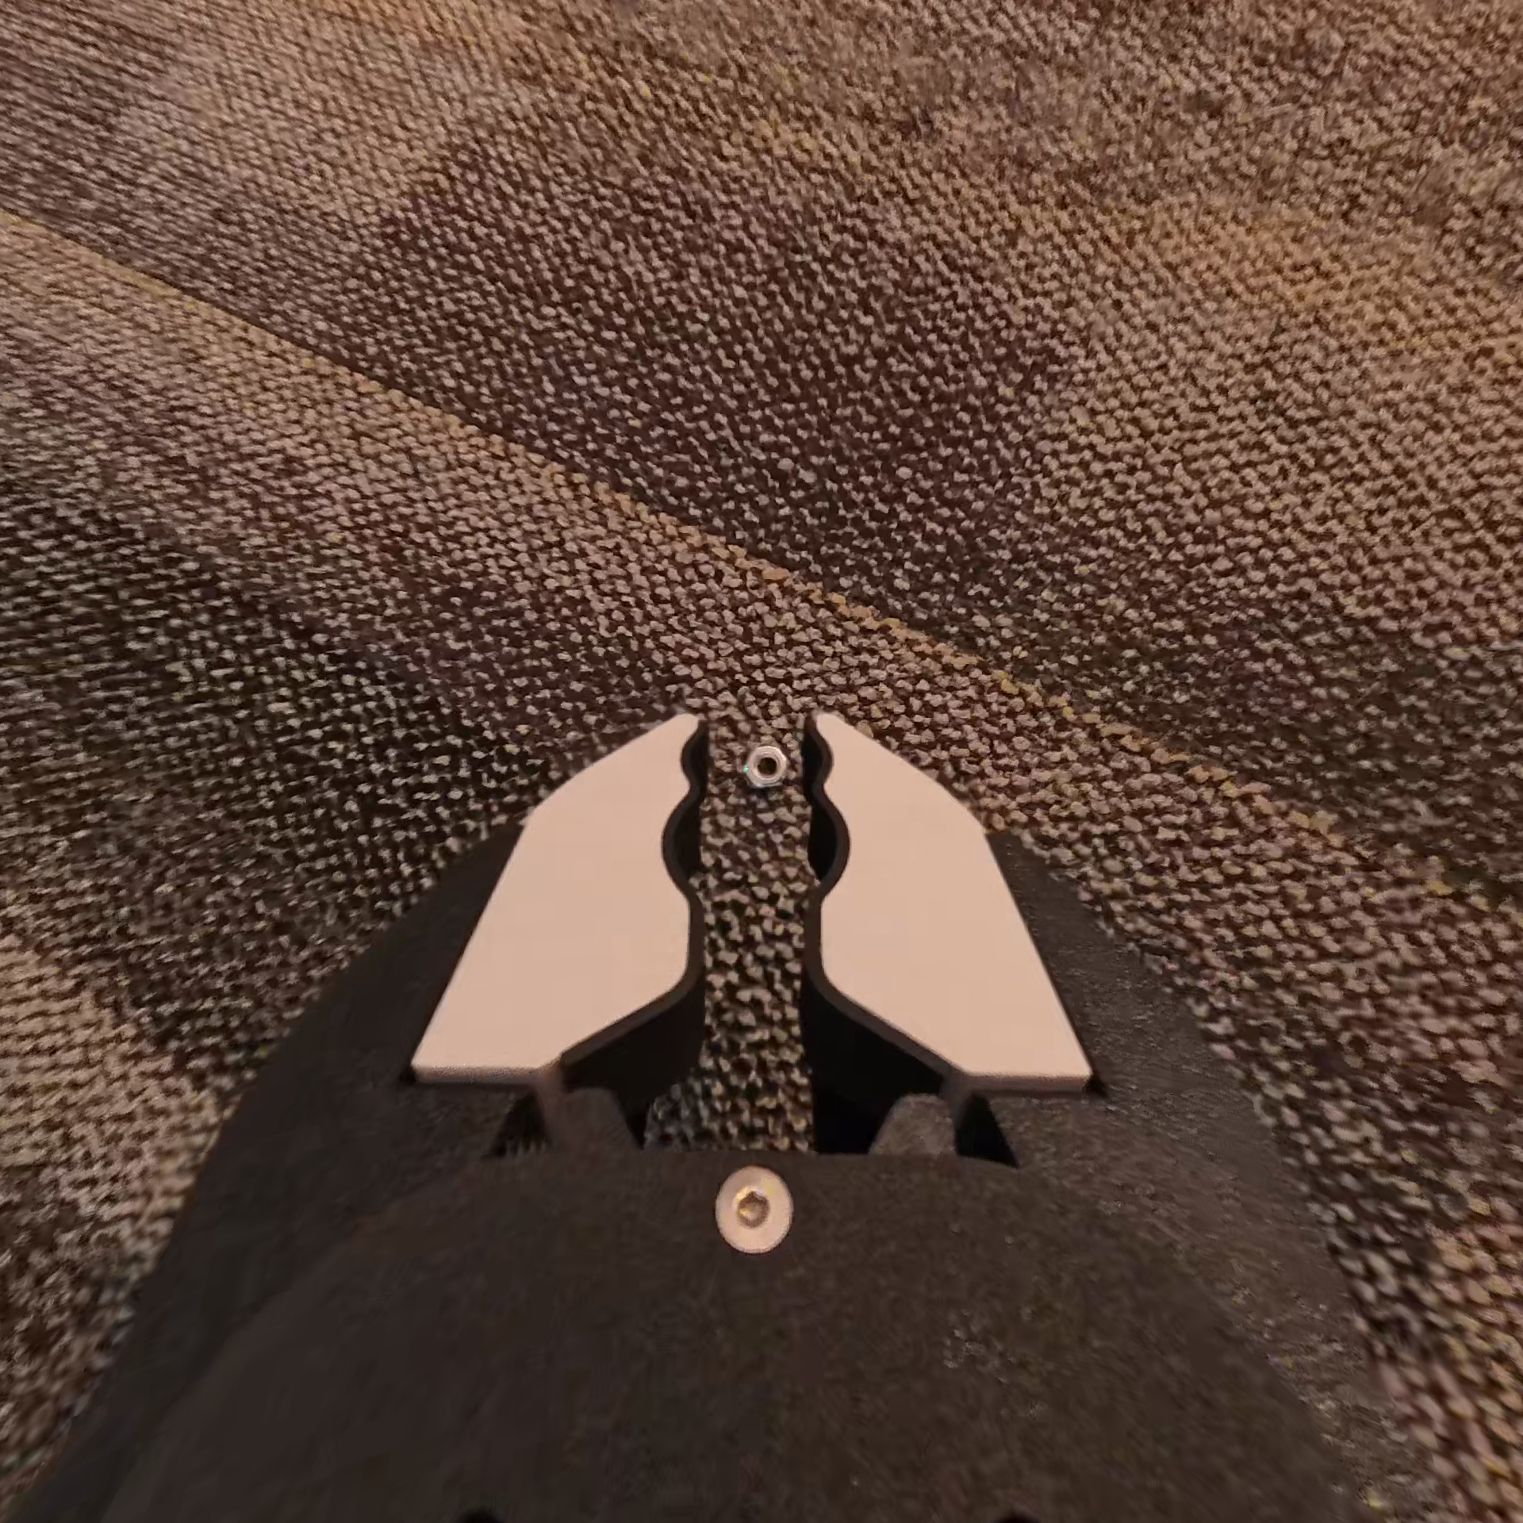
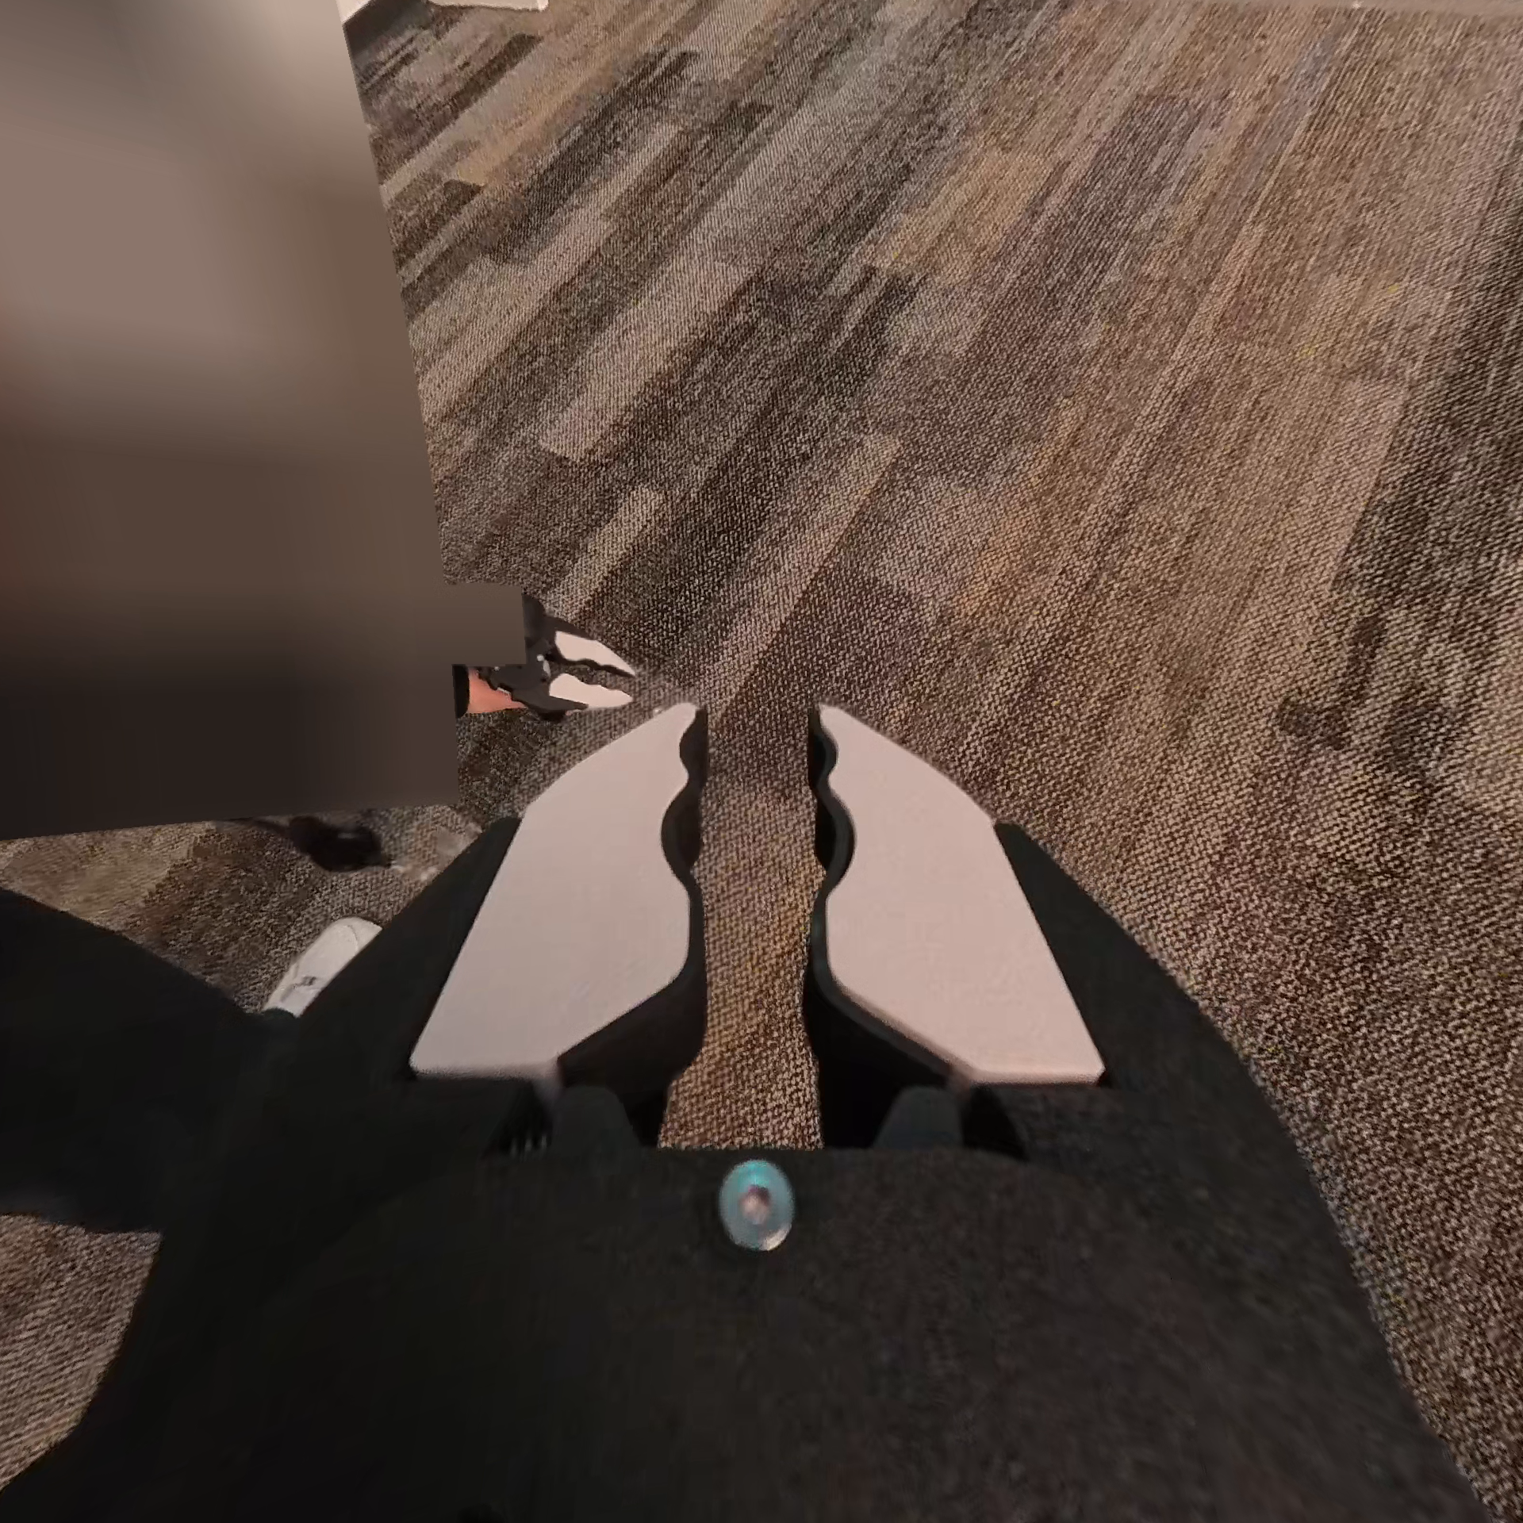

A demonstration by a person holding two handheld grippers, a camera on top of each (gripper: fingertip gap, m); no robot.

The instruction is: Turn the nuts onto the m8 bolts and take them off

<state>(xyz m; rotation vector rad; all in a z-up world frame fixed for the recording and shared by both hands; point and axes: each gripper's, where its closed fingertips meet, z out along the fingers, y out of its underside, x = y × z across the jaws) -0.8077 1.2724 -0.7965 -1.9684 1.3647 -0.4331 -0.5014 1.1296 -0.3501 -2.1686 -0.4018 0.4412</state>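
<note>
Shiny metal nut [image 1: 760, 766] lies flat on carpet [image 1: 989, 412], small, hard, slippery; take it by flat sides. Left hand-held gripper [image 1: 756, 742] spread around it, untouching; right hand-held gripper [image 2: 756, 733] released, empty.

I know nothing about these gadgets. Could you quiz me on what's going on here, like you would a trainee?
1. True or false: the left gripper already clamps the nut.
2. The nut lies on: A) carpet, B) a metal tray, C) a wooden bench?
3. What sits between the right gripper's fingers?

Key: 1 false, the nut lies loose between fingers that stand clear of it. 2 A. 3 nothing, only carpet shows beyond them.
</note>
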